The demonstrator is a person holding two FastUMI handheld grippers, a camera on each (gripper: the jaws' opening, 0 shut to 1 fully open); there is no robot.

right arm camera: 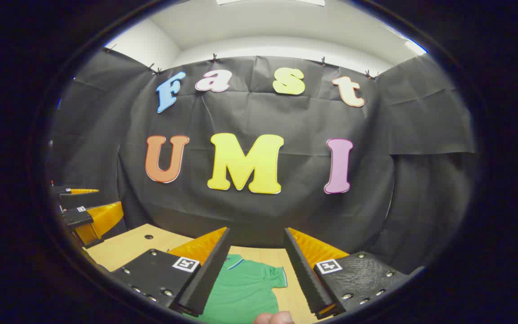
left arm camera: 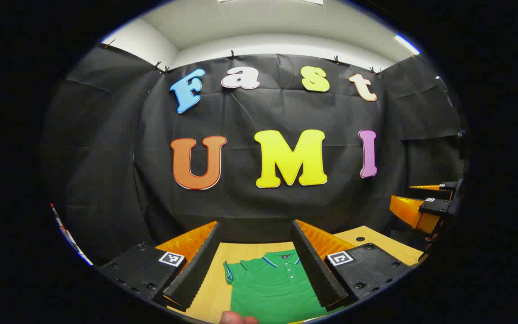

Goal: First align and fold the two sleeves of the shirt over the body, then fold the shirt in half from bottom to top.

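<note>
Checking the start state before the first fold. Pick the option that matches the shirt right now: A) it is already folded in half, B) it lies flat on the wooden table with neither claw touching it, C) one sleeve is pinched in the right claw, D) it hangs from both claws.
B: the green shirt lies spread on the table, while the left claw and right claw hang open above it.

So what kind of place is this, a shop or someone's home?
Neither, most likely: a small recording booth. Black cloth wall hangs clipped on all sides, a green polo shirt lies on a light wooden table, and the open left gripper points at it.
</note>
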